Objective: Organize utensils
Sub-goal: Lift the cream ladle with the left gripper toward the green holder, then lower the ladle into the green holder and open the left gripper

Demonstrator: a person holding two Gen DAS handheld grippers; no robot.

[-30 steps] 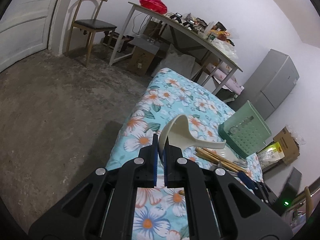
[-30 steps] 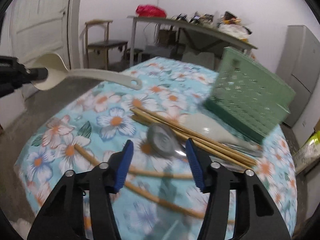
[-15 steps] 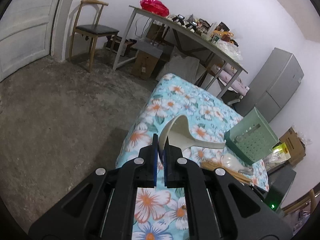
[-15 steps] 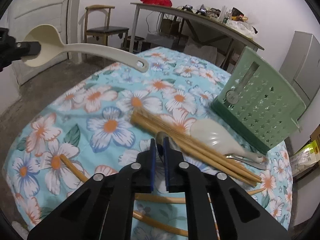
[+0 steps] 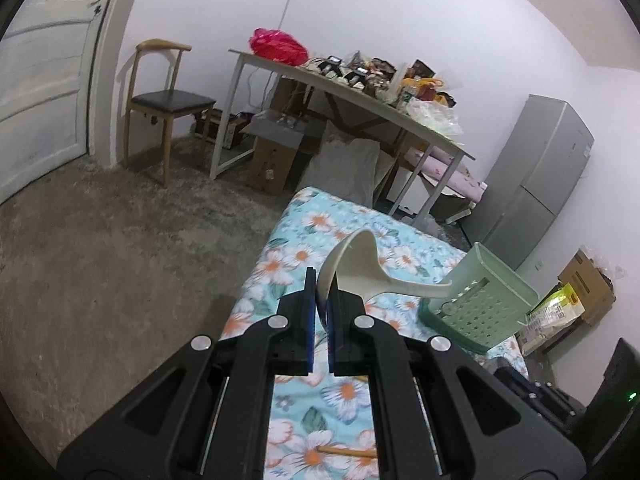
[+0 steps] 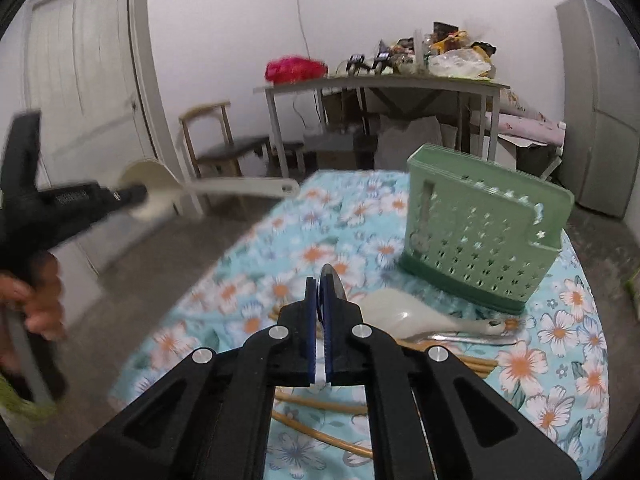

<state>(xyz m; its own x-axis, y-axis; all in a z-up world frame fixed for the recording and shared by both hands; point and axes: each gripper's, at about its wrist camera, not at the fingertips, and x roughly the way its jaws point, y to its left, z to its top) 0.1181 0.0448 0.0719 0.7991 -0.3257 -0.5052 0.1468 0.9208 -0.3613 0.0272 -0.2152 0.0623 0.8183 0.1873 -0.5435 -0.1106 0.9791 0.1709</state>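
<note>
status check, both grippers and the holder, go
Left gripper shut on cream ladle, held in the air. Right gripper shut on metal spoon. Green utensil holder upright on the table, nothing blocking its top.

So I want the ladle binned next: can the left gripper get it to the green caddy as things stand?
Probably yes. The left gripper grips the cream ladle by its bowl, the handle already pointing at the green caddy, and nothing shows in the air between them.
</note>
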